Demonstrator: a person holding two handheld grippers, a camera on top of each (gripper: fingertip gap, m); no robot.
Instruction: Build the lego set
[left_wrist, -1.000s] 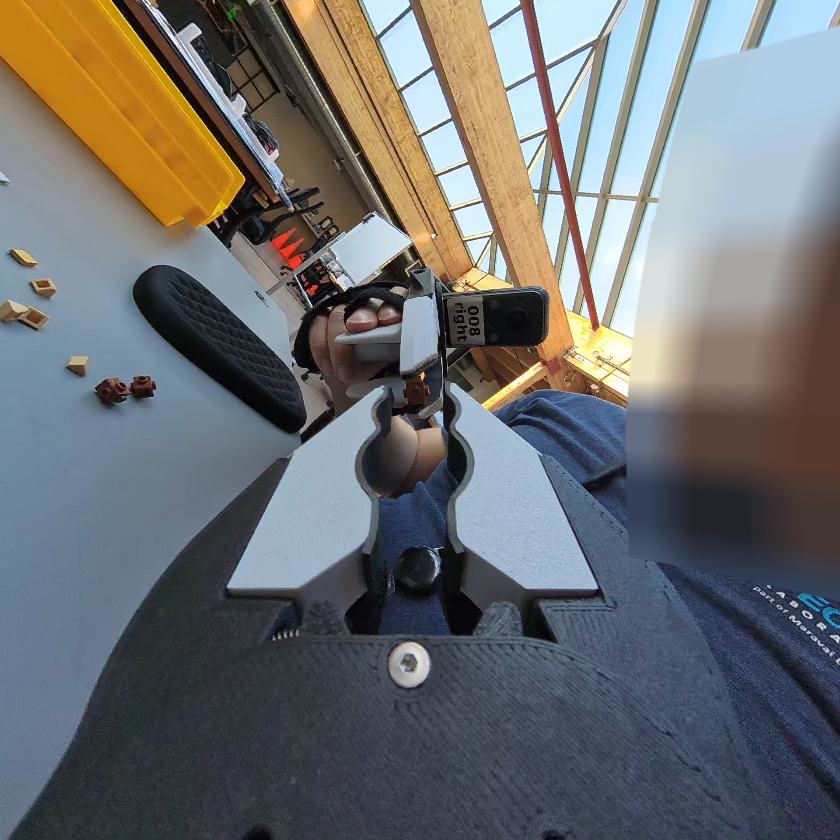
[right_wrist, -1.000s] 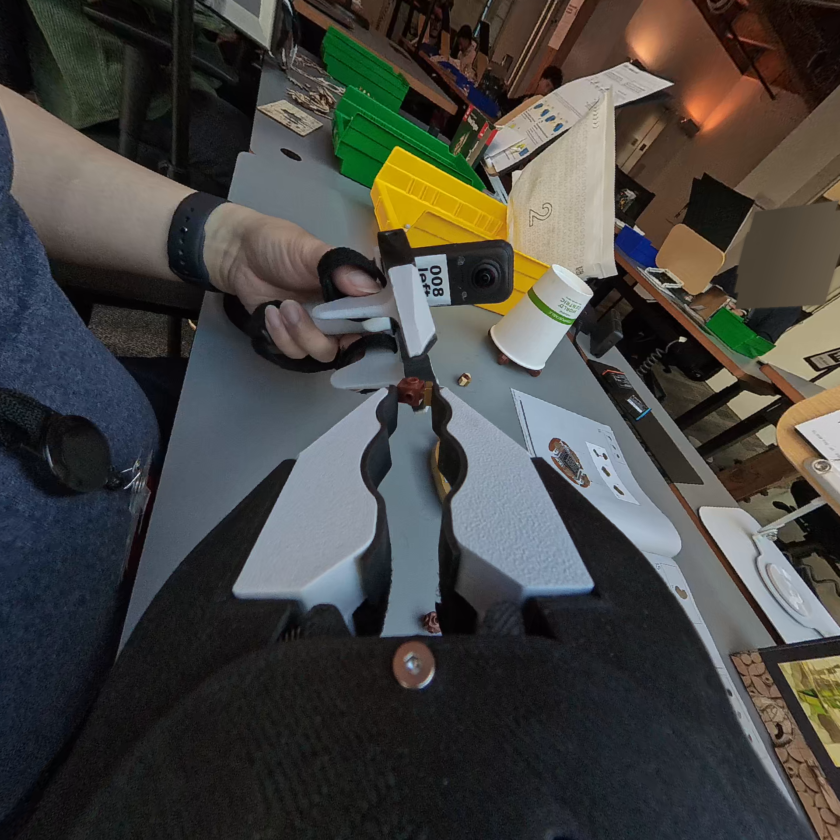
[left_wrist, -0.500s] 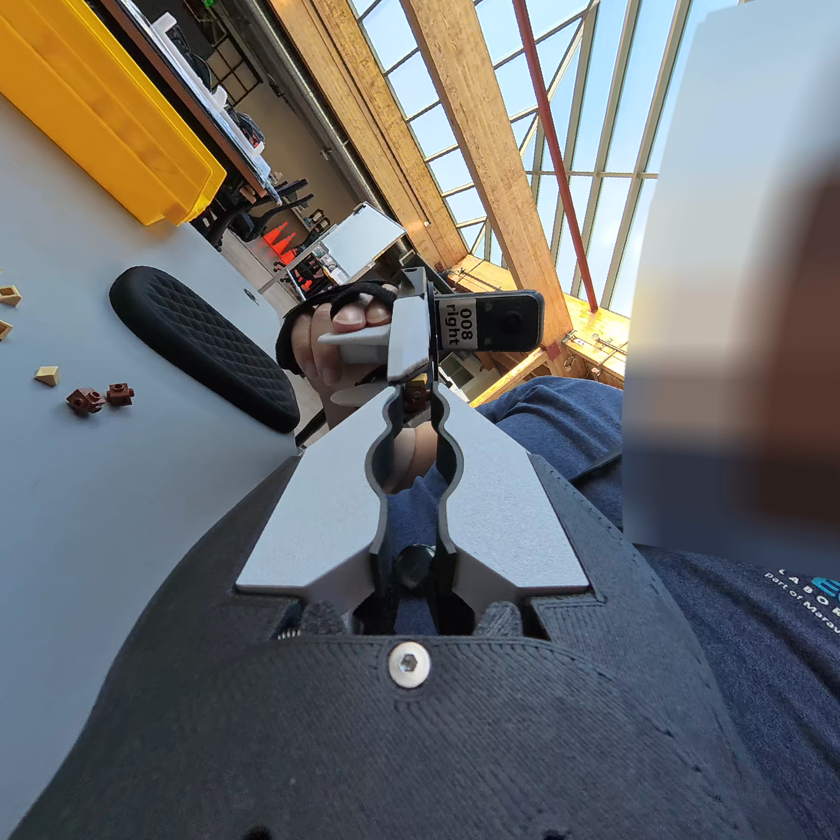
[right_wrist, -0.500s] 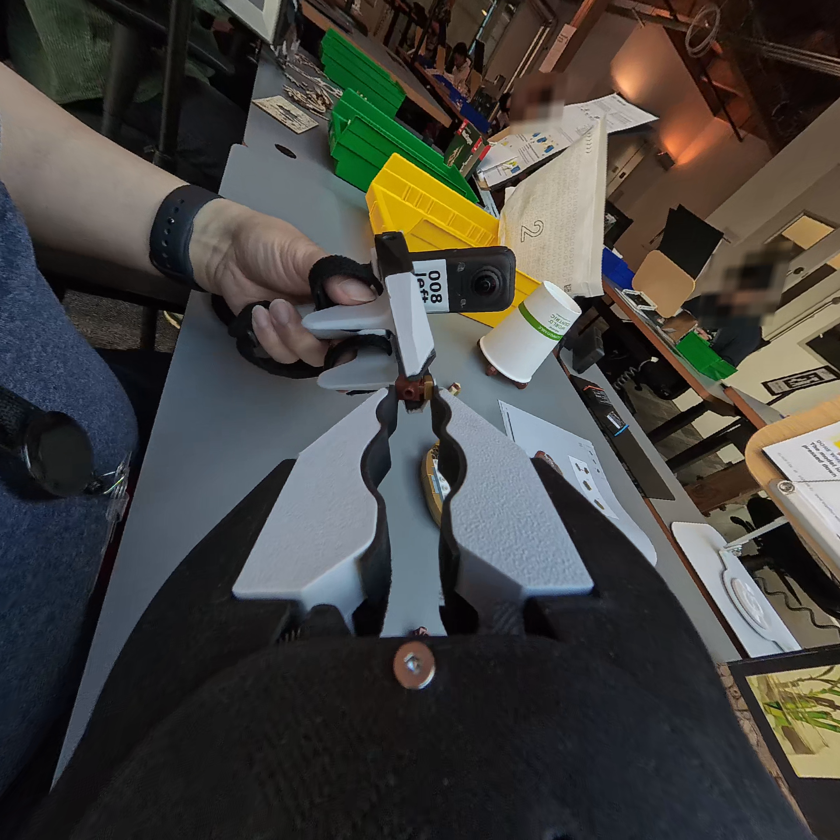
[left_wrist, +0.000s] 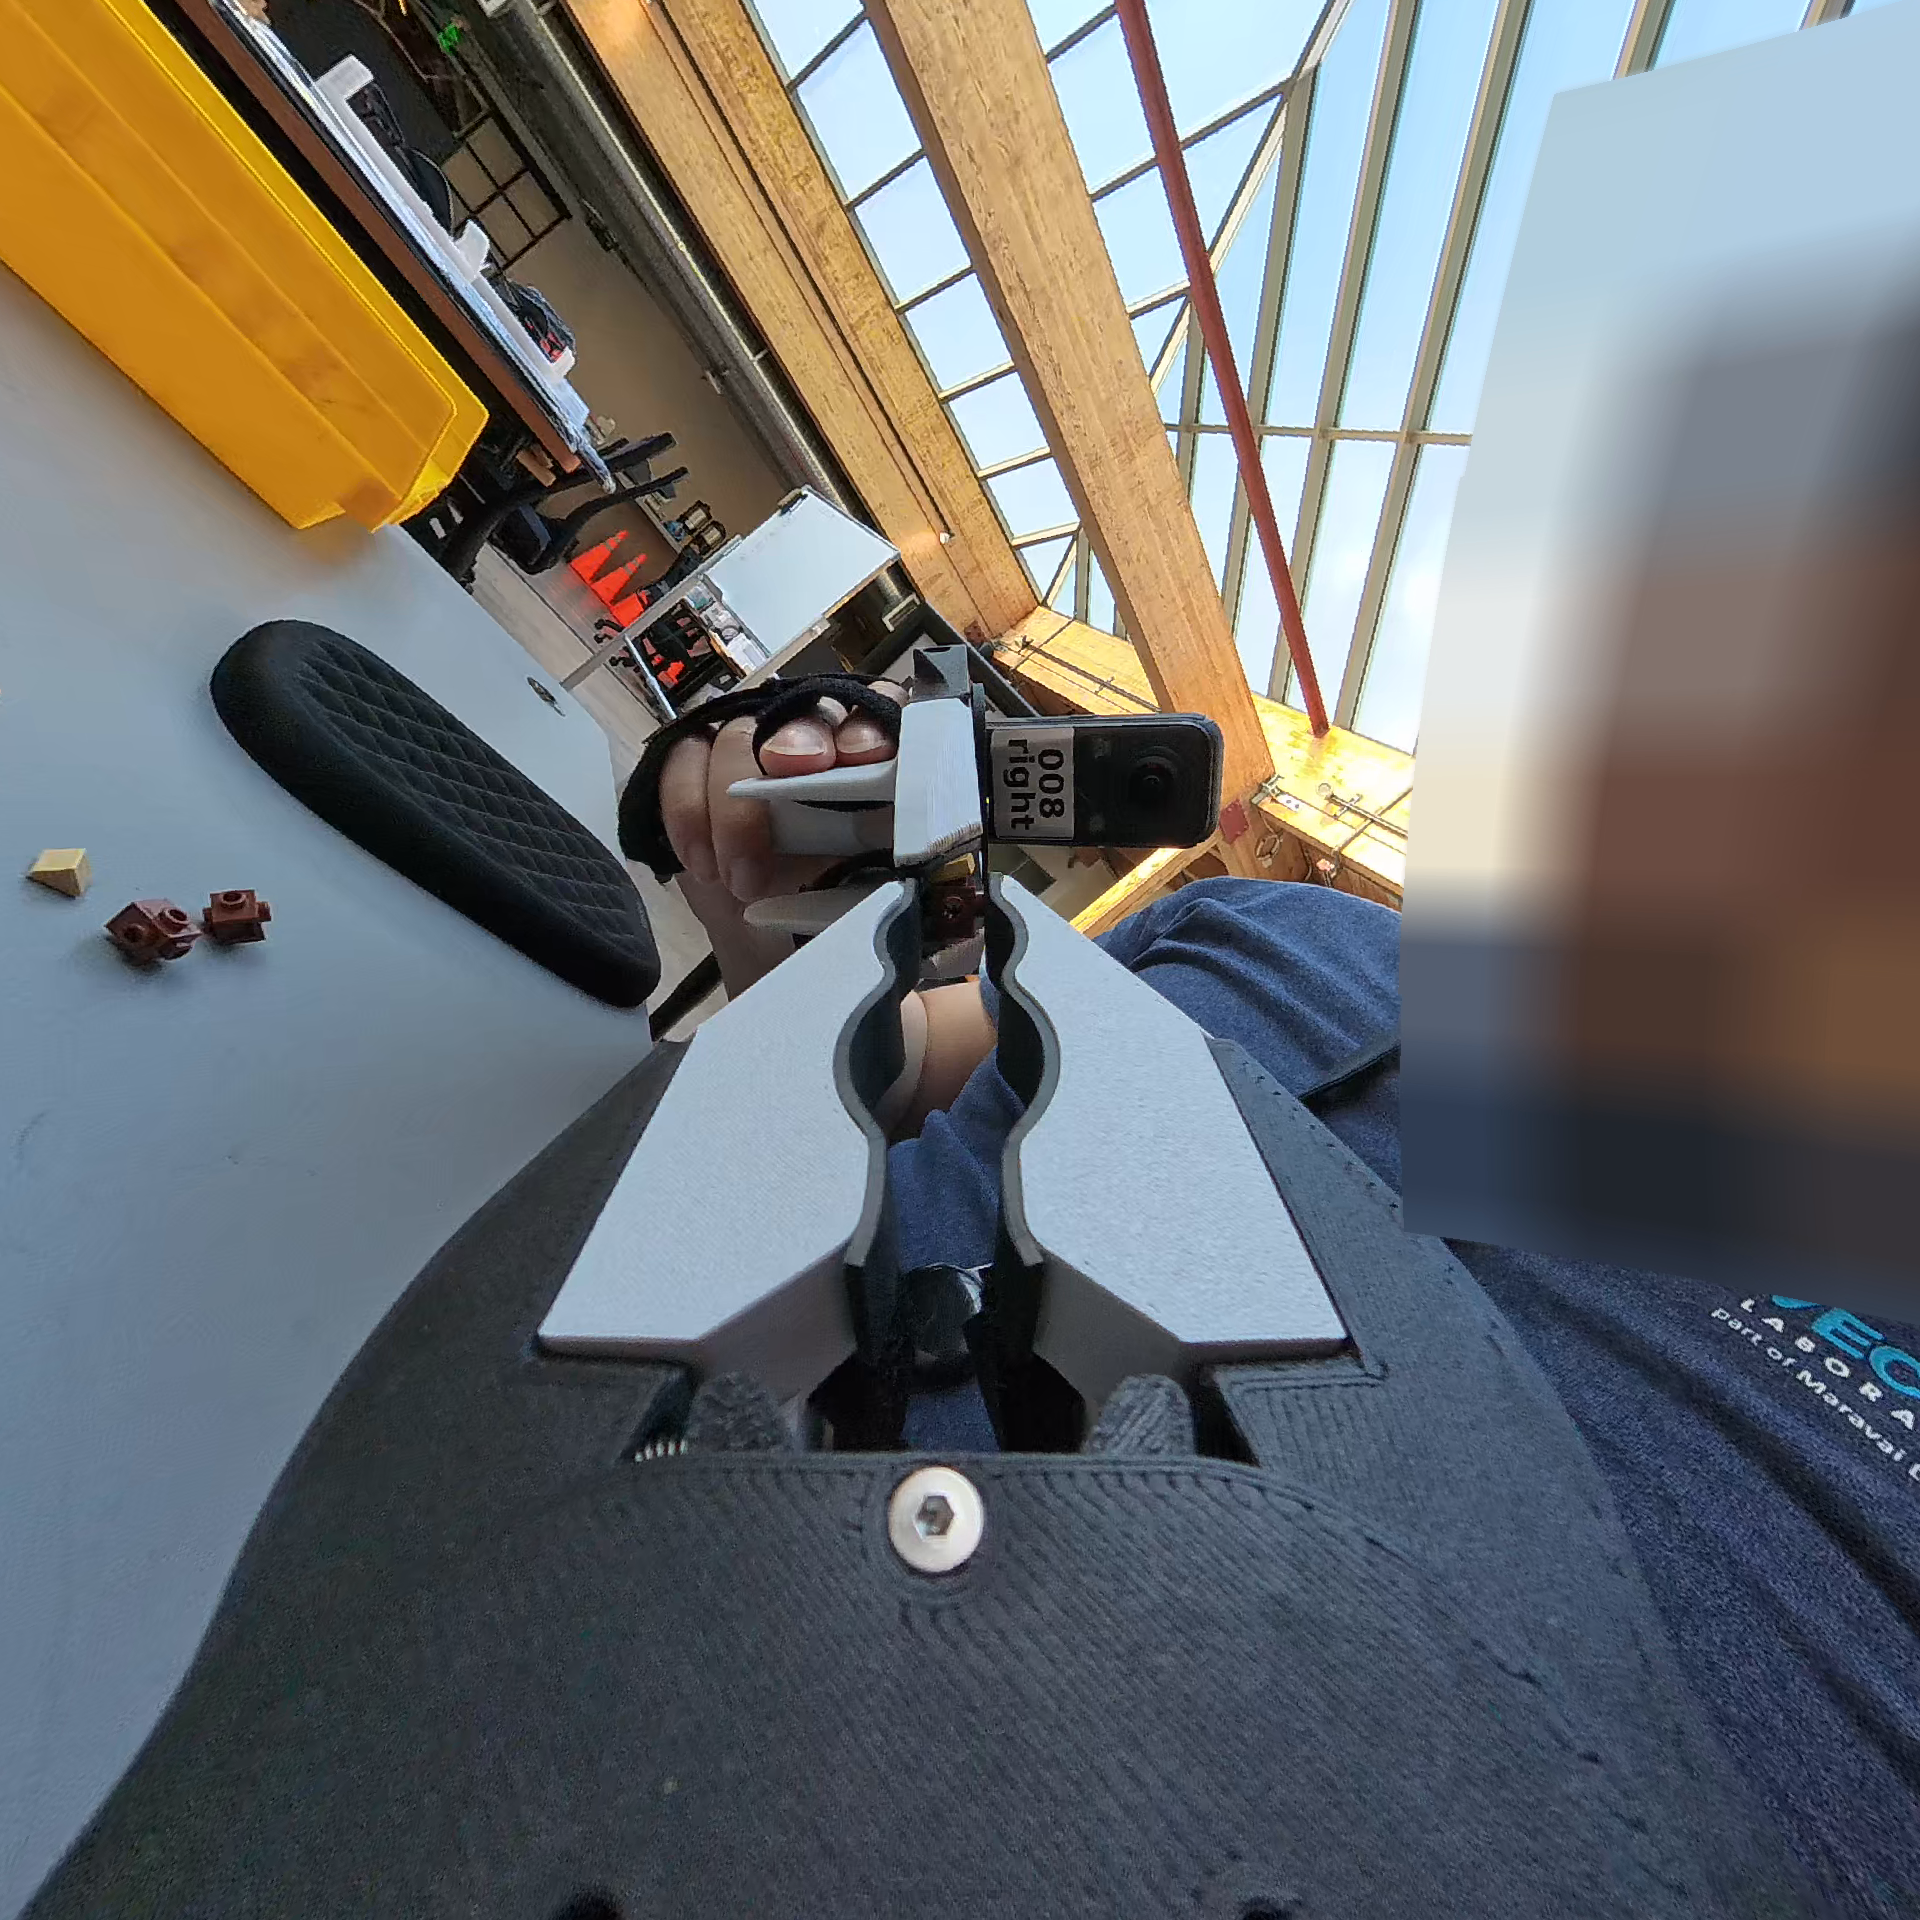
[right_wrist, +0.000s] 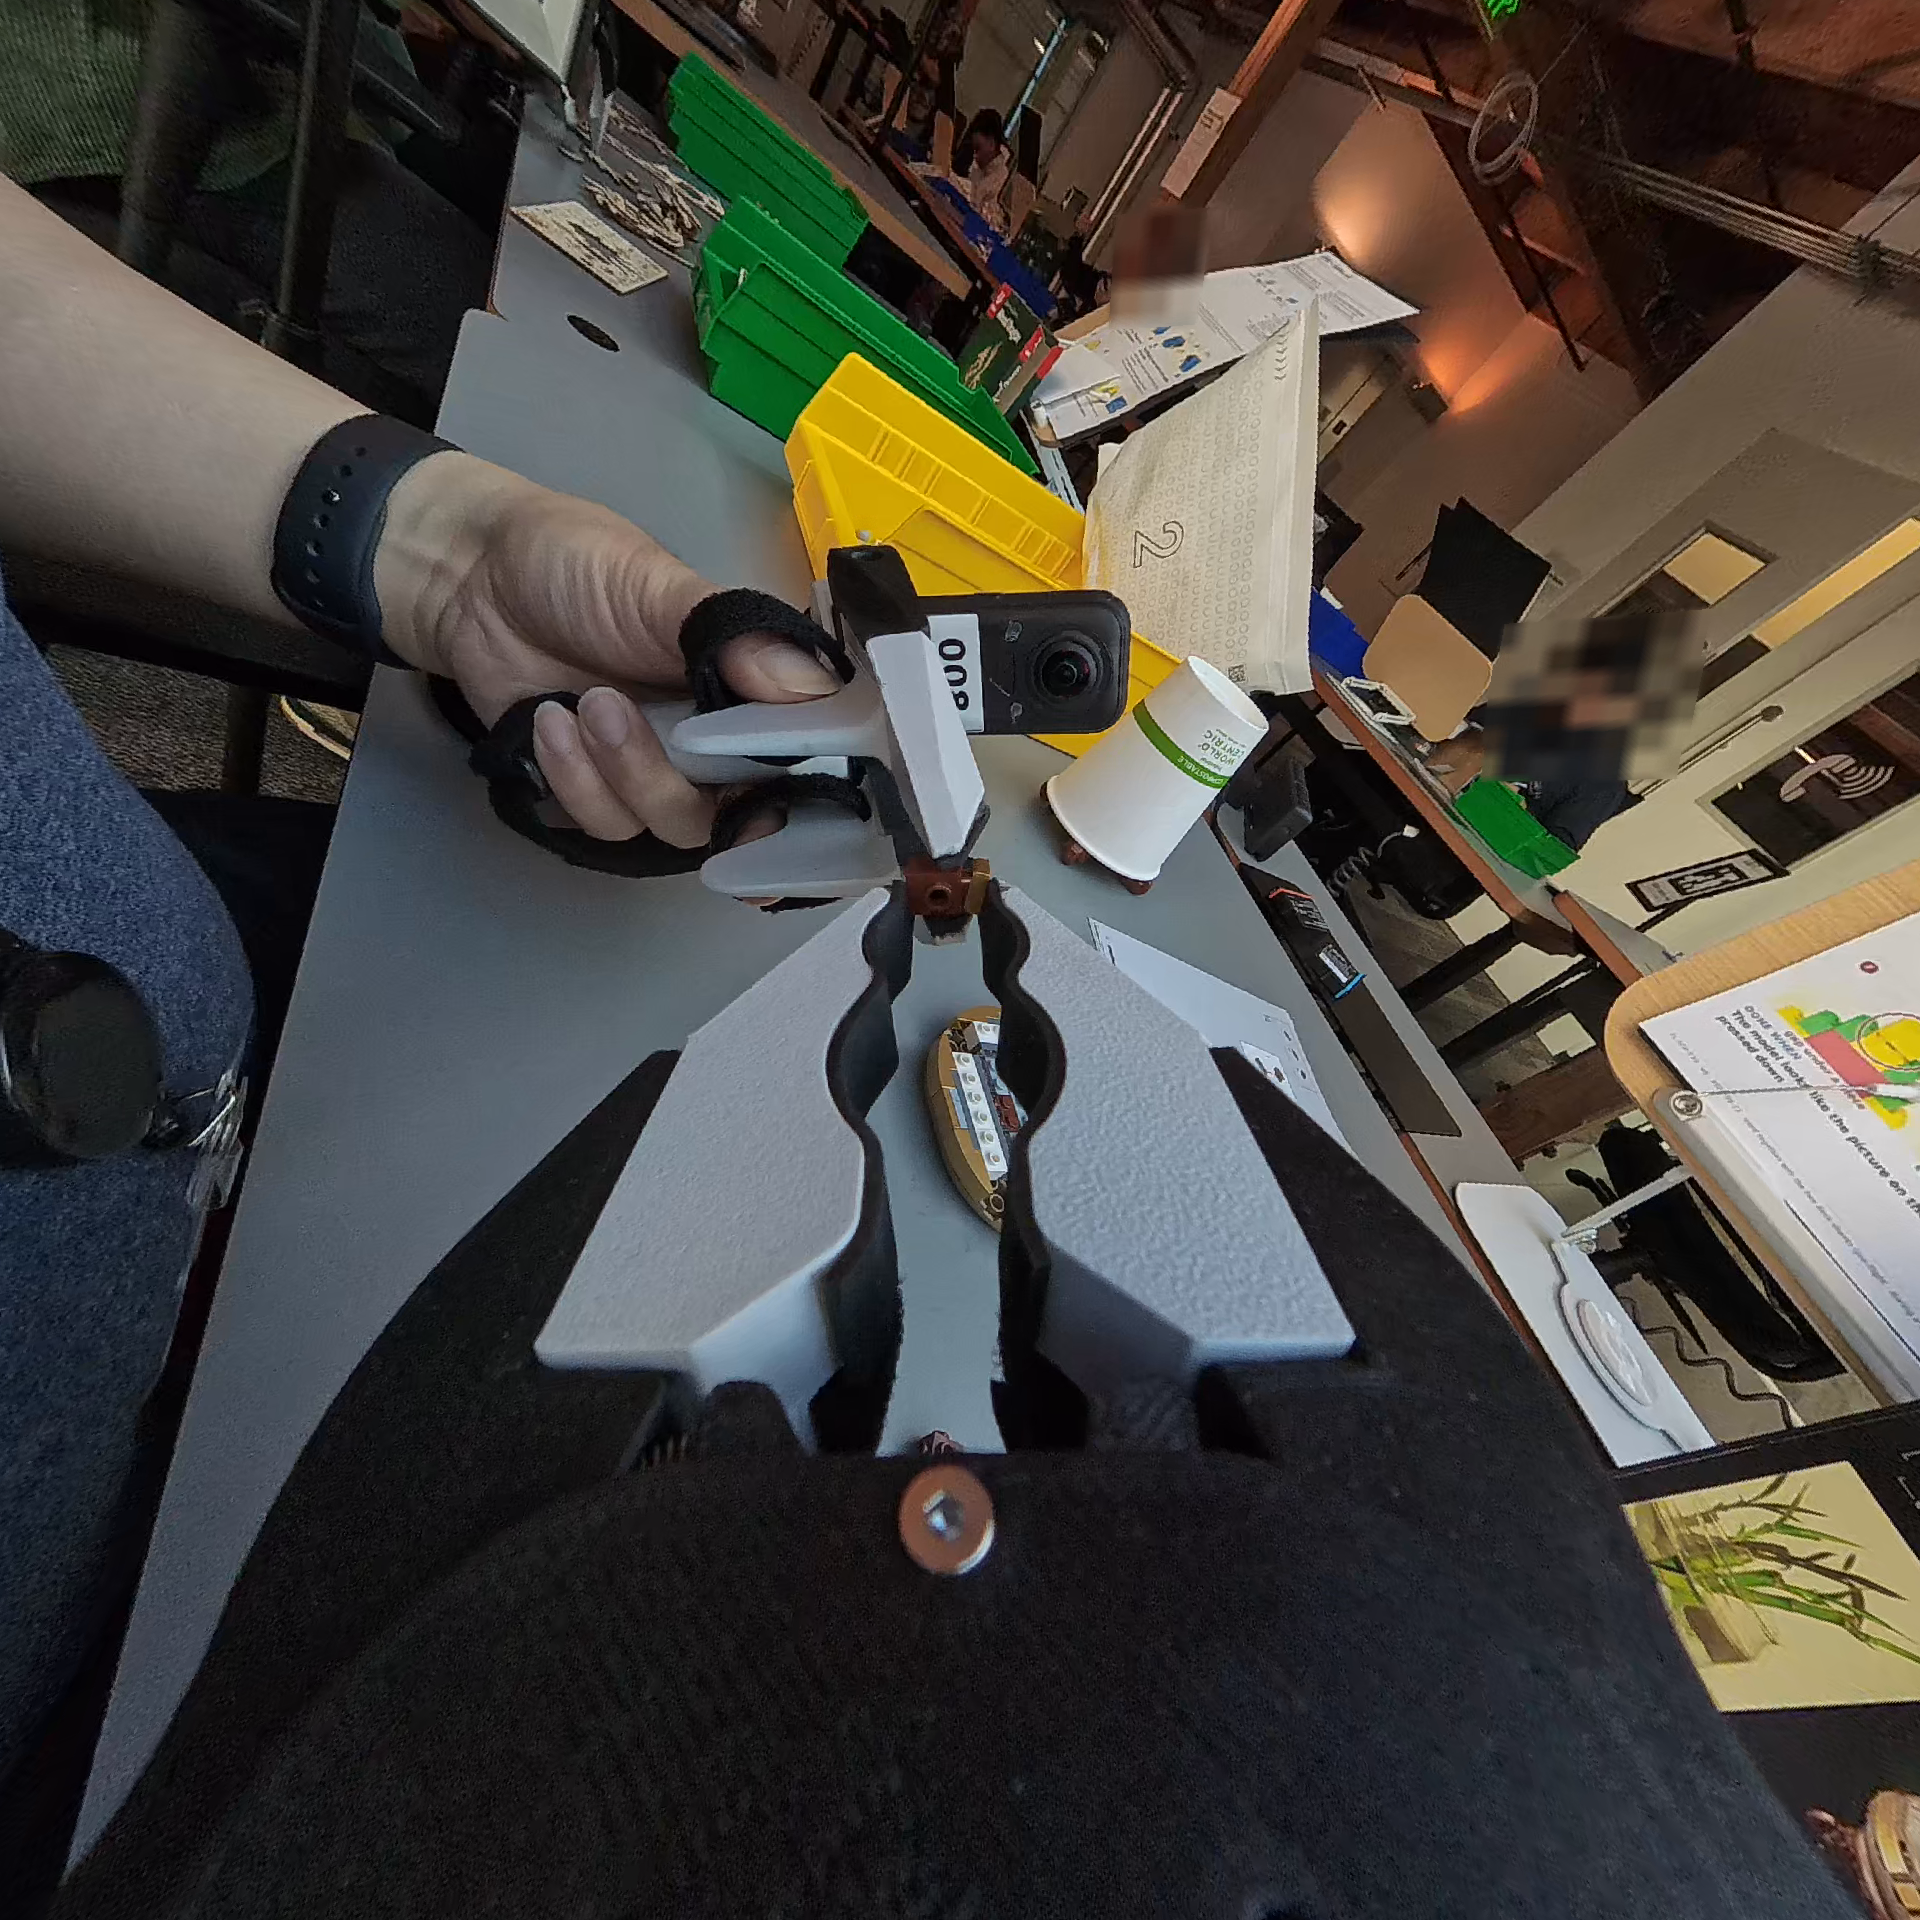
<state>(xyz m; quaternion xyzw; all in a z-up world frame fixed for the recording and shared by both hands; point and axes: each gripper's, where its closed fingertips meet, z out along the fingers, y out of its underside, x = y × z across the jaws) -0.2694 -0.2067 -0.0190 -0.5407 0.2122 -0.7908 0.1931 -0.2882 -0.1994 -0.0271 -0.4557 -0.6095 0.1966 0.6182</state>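
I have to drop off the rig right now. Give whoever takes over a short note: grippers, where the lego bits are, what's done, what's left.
Left gripper: shut on the small brown lego piece, held in the air over the grey table.
Right gripper: fingers close around that same piece; whether they clamp it I cannot tell.
Partly built tan oval model lies on the table below.
Loose: two brown bricks and a tan wedge; more brown bits under the tipped paper cup.
Left: seat this piece, then add the loose ones.
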